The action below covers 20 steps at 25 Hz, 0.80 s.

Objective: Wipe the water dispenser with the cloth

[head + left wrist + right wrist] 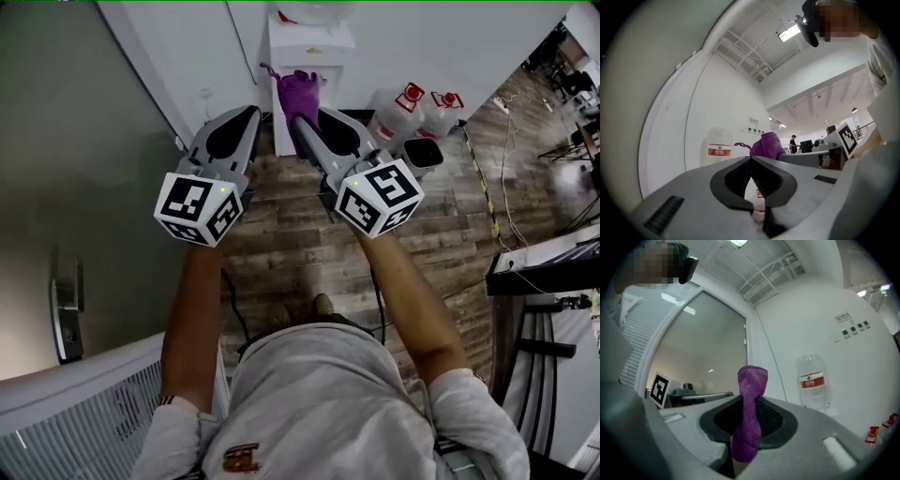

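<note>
The white water dispenser point(310, 49) stands against the wall straight ahead, and its clear bottle with a red label point(813, 380) shows in both gripper views point(719, 147). My right gripper point(299, 120) is shut on a purple cloth point(300, 94). The cloth point(750, 411) stands up between the jaws of the right gripper point(749, 401), just in front of the dispenser. My left gripper point(254, 114) is beside it on the left, shut on nothing; in its own view, the left gripper point(751, 158) has its jaws meeting, with the cloth point(768, 145) to the right.
Two spare water jugs point(412, 103) and a black bin point(423, 153) stand right of the dispenser. A glass partition point(75, 187) with a door handle point(66, 319) is on the left. Cables run across the wooden floor point(450, 234) toward a desk point(544, 262).
</note>
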### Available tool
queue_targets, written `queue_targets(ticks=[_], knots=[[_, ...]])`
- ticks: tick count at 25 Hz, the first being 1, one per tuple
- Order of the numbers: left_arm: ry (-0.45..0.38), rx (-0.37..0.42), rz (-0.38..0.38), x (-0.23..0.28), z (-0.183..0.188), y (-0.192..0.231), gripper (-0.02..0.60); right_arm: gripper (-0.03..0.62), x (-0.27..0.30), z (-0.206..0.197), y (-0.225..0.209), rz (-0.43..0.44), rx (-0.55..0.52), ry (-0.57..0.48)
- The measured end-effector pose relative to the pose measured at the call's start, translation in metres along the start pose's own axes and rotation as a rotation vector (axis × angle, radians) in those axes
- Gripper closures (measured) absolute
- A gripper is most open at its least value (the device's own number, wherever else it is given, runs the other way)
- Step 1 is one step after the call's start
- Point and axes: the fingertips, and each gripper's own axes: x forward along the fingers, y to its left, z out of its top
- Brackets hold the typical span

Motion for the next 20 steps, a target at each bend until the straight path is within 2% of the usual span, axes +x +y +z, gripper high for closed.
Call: queue_targets(ticks=[12,20], knots=[[0.021,0.002,-0.027,-0.012,-0.011,0.055,0.583,0.508,0.047,-0.018,0.003,-0.115,-0.046,0.068],[0.011,-0.003,-0.005,0.009,-0.021,0.097,0.583,0.507,0.092,-0.022,-0.020,-0.112,-0.086,0.078]])
